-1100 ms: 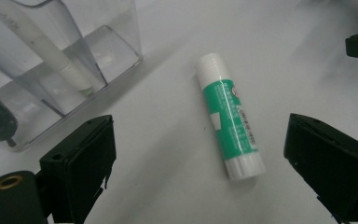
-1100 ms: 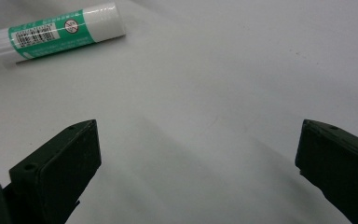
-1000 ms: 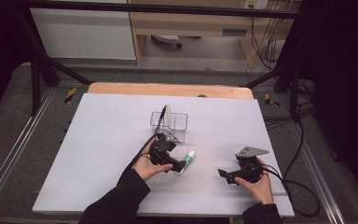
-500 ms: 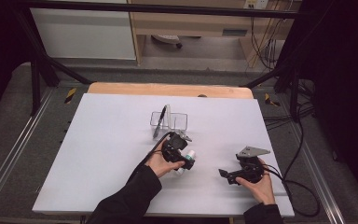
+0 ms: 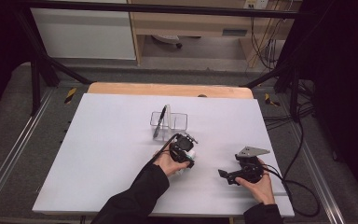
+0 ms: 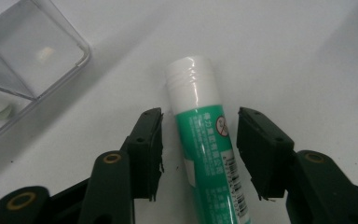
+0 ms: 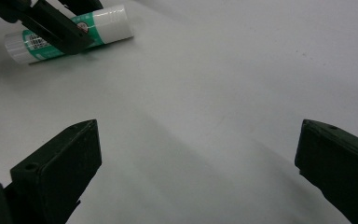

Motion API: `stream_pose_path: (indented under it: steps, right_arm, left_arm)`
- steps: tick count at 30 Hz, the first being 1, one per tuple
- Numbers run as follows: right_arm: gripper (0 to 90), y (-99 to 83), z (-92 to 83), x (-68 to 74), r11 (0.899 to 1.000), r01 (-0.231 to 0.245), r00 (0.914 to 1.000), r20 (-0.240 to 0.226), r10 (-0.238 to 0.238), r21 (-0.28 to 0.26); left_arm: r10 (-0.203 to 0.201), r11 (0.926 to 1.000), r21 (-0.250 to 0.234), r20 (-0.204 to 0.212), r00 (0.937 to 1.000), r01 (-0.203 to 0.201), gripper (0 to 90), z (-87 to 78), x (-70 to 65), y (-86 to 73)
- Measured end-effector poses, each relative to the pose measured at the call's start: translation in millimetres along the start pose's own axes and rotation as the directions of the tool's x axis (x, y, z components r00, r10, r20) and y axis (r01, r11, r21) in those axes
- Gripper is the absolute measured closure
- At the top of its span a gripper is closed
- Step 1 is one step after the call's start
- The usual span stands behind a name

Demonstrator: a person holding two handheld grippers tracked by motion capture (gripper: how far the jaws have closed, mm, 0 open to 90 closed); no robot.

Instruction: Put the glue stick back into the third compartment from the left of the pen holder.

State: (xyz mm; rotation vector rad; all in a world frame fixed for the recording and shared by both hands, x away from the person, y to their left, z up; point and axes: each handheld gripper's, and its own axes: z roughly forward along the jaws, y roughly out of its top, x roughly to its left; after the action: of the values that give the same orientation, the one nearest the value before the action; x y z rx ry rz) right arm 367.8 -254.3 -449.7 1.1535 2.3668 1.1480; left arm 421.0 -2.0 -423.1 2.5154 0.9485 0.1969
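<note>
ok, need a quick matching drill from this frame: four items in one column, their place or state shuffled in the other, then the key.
Items
1. green-and-white glue stick
2. black pen
3. left hand-held gripper
4. right hand-held gripper

States
A. open over bare white table
B. standing tilted in the clear plastic organiser
C. lying flat on the table
D. open, jaws either side of the tube

Pairs: 1-C, 2-B, 3-D, 4-A
</note>
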Motion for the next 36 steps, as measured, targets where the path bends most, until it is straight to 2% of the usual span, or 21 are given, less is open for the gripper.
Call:
stream_pose_path:
  steps: [8, 13, 18, 26, 32, 36]
  right_arm:
    - [1.0, 0.2, -0.6, 0.1, 1.0, -0.008, 1.0, -0.002, 0.008, -0.003]
    - [1.1, 0.6, -1.0, 0.2, 1.0, -0.012, 0.9999, -0.008, 0.012, -0.006]
    - [1.2, 1.0, -0.6, -0.1, 1.0, -0.012, 0.9999, -0.011, 0.012, -0.008]
    - [1.4, 1.1, -0.8, -0.4, 1.0, -0.013, 0.9998, -0.013, 0.013, -0.014]
    - [1.4, 1.4, -1.4, -0.8, 1.0, -0.014, 0.9998, -0.013, 0.014, -0.02]
    - [1.5, 1.5, -1.4, -0.7, 1.0, -0.016, 0.9998, -0.013, 0.015, -0.023]
  left_arm:
    - [-0.046, 0.9982, 0.036, -0.023, 0.9987, 0.047, 60.0, 2.1, -2.2, 7.2]
    - [-0.088, 0.9946, 0.052, -0.018, 0.9959, 0.089, 62.5, 2.7, -2.1, 5.8]
    - [-0.075, 0.9962, 0.041, -0.04, 0.9964, 0.076, 64.2, 4.0, -5.5, 4.7]
    - [-0.065, 0.9973, 0.03, -0.051, 0.9966, 0.067, 64.8, 3.5, -6.9, 2.6]
    - [-0.038, 0.9993, -0.004, -0.034, 0.9987, 0.038, 65.1, -2.9, -3.6, -3.5]
    - [-0.048, 0.9981, -0.039, -0.019, 0.9987, 0.047, 65.2, -11.7, 1.9, -8.7]
